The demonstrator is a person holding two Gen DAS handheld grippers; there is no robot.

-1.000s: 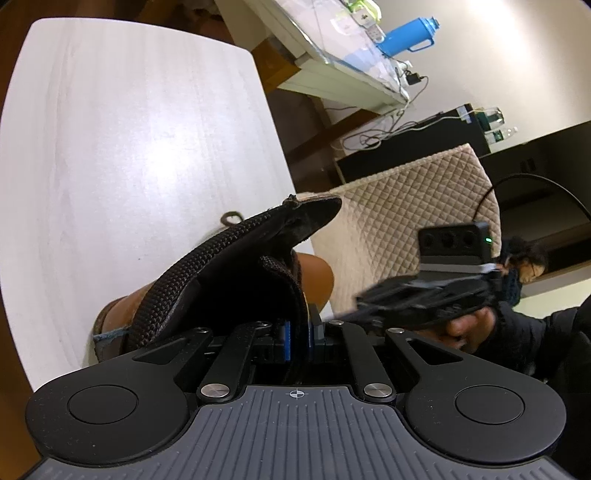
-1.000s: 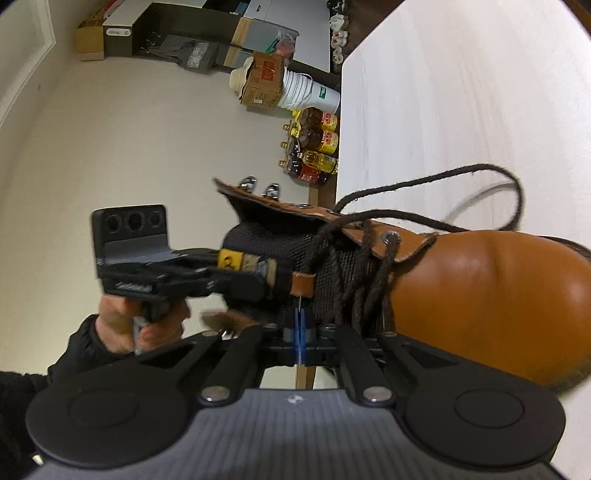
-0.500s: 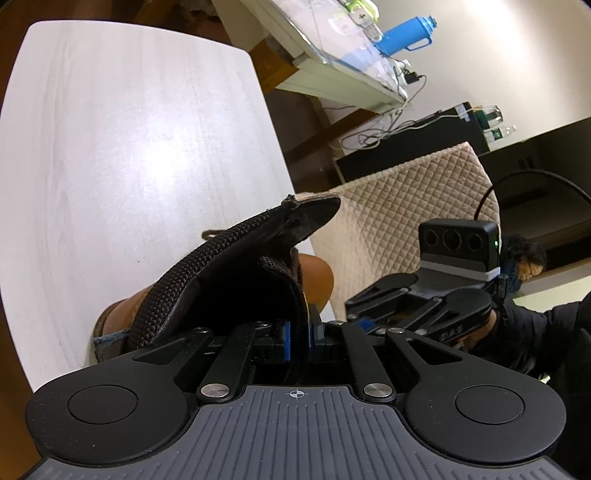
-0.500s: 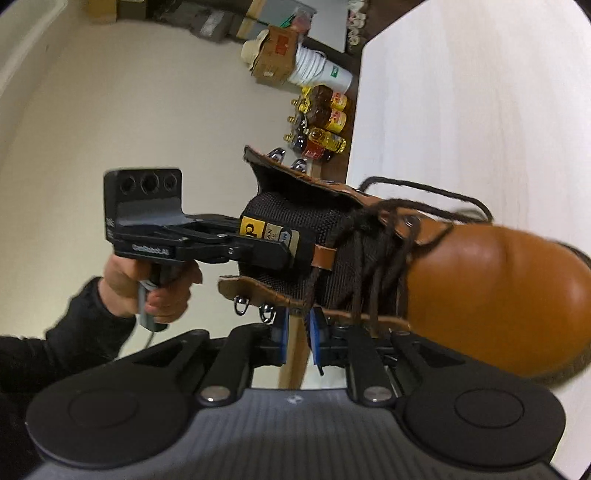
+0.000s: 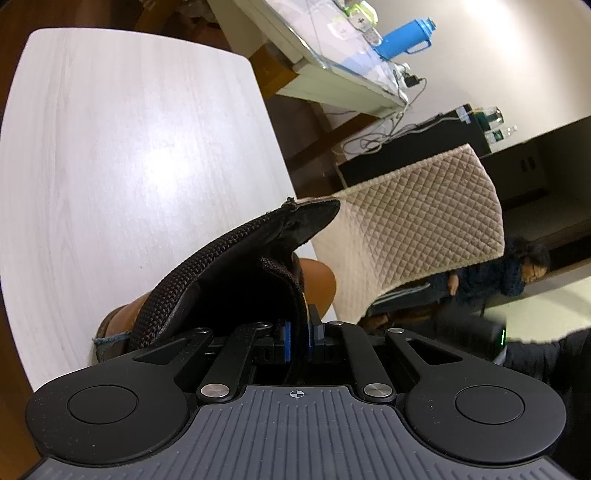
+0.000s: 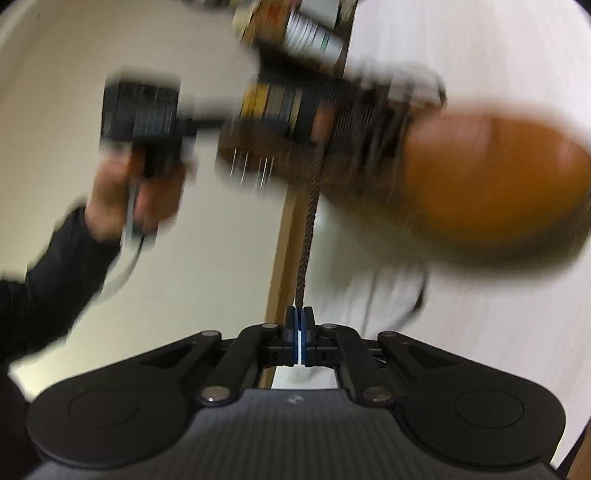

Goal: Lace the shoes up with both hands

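While lace [image 6: 308,229] taut, quilted chair [image 5: 417,221] beyond boot [image 5: 240,273].

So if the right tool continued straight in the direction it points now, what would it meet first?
Probably the boot. The right tool is shut on the brown lace, which runs straight ahead to the boot's laced side. The picture is blurred, so depth is uncertain.

Boot [image 6: 491,192]: tan-orange leather; tongue [image 5: 236,251] black woven mesh. Lace [image 6: 308,236]: dark brown, braided. Table [image 5: 129,147]: pale whitewashed woodgrain. Chair cover [image 5: 413,225]: beige, diamond-quilted. Jug [image 5: 404,35]: bright blue. Gripper pads [image 5: 287,339]: blue. Sleeve [image 6: 48,280]: black.
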